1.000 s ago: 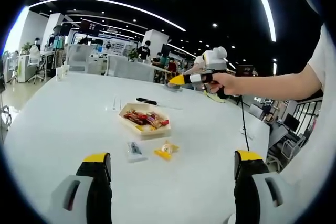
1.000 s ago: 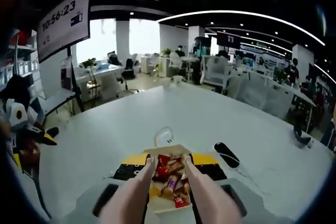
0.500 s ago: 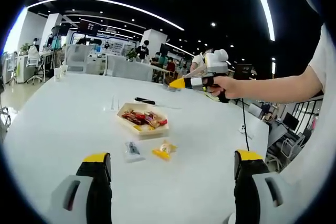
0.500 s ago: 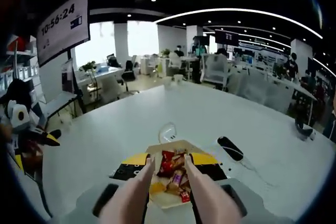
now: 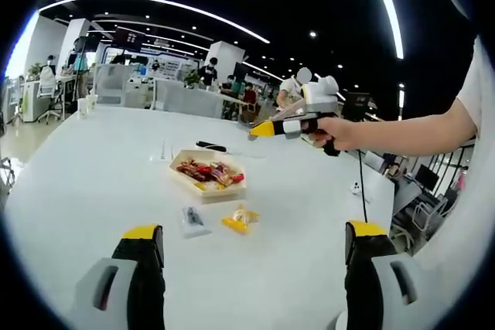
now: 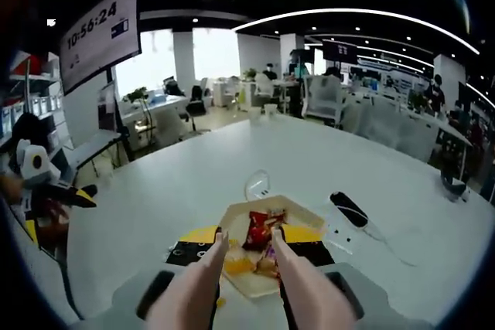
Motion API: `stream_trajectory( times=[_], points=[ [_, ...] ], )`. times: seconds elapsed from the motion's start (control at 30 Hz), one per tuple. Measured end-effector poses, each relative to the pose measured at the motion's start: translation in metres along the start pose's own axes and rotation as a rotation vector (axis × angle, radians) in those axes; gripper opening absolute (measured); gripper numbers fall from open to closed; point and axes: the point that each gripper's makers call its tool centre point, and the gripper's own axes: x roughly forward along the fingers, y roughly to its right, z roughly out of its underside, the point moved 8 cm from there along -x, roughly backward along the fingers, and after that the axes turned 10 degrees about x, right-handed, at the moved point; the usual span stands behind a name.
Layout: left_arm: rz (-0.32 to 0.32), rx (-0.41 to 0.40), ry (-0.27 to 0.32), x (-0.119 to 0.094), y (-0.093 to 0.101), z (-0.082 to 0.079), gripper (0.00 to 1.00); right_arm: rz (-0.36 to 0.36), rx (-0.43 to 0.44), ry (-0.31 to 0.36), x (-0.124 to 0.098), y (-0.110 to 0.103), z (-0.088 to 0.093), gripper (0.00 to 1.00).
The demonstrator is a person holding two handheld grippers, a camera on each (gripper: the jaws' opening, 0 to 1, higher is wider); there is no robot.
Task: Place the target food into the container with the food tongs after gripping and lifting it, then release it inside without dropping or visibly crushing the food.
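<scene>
A shallow beige container [image 5: 203, 184] of wrapped candies [image 5: 209, 171] sits mid-table. Nearer me lies a yellow wrapped food piece [image 5: 239, 220]. My left gripper [image 5: 251, 249] hangs low over the white table, jaws wide apart and empty. A hand holds my right gripper [image 5: 263, 129] in the air, right of the container and above it. In the right gripper view, the right gripper [image 6: 251, 239] is shut on pinkish food tongs [image 6: 203, 276]. Their tips stand apart over the near rim of the container [image 6: 309, 212], above the red candies [image 6: 259, 229]. I cannot tell whether anything is between the tips.
A clear packet [image 5: 193, 220] lies left of the yellow piece. A black bar-shaped object [image 6: 349, 208] and a clear plastic piece [image 6: 257, 185] lie beyond the container. A cable [image 5: 360, 183] crosses the table on the right. Desks, chairs and people stand behind.
In the right gripper view the tongs have drawn back, so more of the container shows ahead of their tips. The tips' gap is unchanged. The left gripper stays open.
</scene>
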Motion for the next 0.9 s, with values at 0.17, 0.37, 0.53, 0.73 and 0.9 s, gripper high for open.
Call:
stream_trajectory(
  times=[0.17, 0.37, 0.53, 0.73, 0.9],
  points=[
    [0.001, -0.008, 0.007, 0.0, -0.001, -0.001, 0.98, 0.001, 0.011, -0.009, -0.002, -0.006, 0.008, 0.29],
    [0.003, -0.014, 0.012, 0.001, -0.003, -0.002, 0.98, 0.0, 0.018, -0.018, 0.0, -0.003, 0.015, 0.29],
    [-0.001, -0.014, 0.005, 0.0, -0.004, 0.001, 0.98, -0.004, 0.024, -0.026, -0.002, -0.005, 0.022, 0.29],
    [-0.005, -0.022, 0.003, 0.0, -0.004, 0.003, 0.98, -0.011, 0.027, -0.048, -0.002, -0.011, 0.032, 0.29],
    [0.003, -0.006, 0.0, 0.002, -0.001, 0.002, 0.98, -0.023, 0.017, -0.069, -0.003, -0.016, 0.04, 0.29]
  ],
)
